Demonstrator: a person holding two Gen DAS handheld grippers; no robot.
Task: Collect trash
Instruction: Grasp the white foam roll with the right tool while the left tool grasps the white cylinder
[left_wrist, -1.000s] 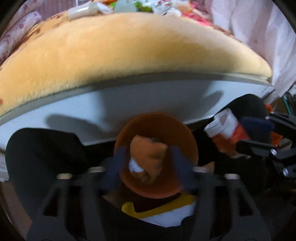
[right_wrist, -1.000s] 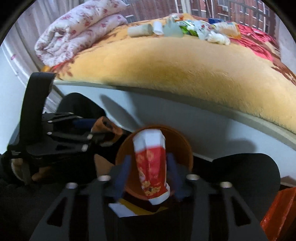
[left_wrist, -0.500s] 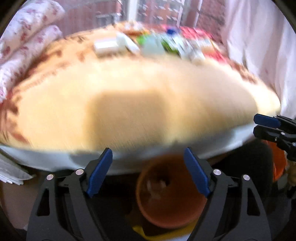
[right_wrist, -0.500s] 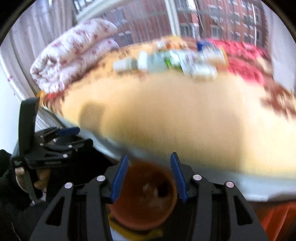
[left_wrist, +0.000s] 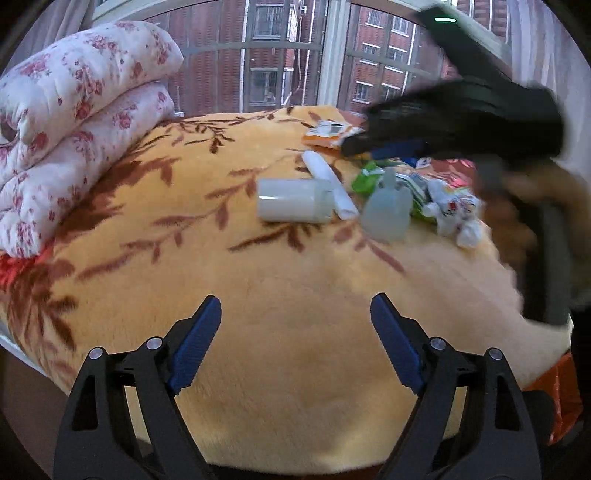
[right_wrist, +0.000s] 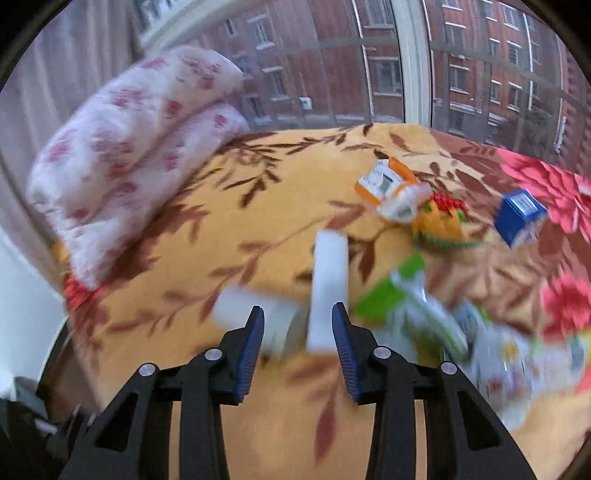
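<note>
Trash lies on an orange blanket (left_wrist: 258, 369): a white jar (left_wrist: 293, 201) on its side, a white tube (left_wrist: 328, 184), a clear bottle (left_wrist: 388, 212), a green wrapper (left_wrist: 369, 177), a crumpled white wrapper (left_wrist: 454, 214) and an orange packet (left_wrist: 328, 133). My left gripper (left_wrist: 295, 332) hovers short of them, its jaws opening and empty. My right gripper (right_wrist: 297, 332) is over the pile, blurred by motion, its jaws closing. The white tube (right_wrist: 328, 280) and white jar (right_wrist: 258, 314) lie just beyond its fingertips, and the pads press on nothing. A blue carton (right_wrist: 519, 214) sits farther right.
A folded floral quilt (left_wrist: 74, 122) fills the bed's far left corner below a barred window. In the left wrist view the right gripper (left_wrist: 391, 149) and the hand holding it cover the pile's right side. An orange bag (left_wrist: 561, 398) shows past the bed's near right edge.
Both grippers rose from the orange bin below the bed's edge to above the blanket. The orange scrap and the red-and-white cup left their jaws. The left jaws widened, the right narrowed.
</note>
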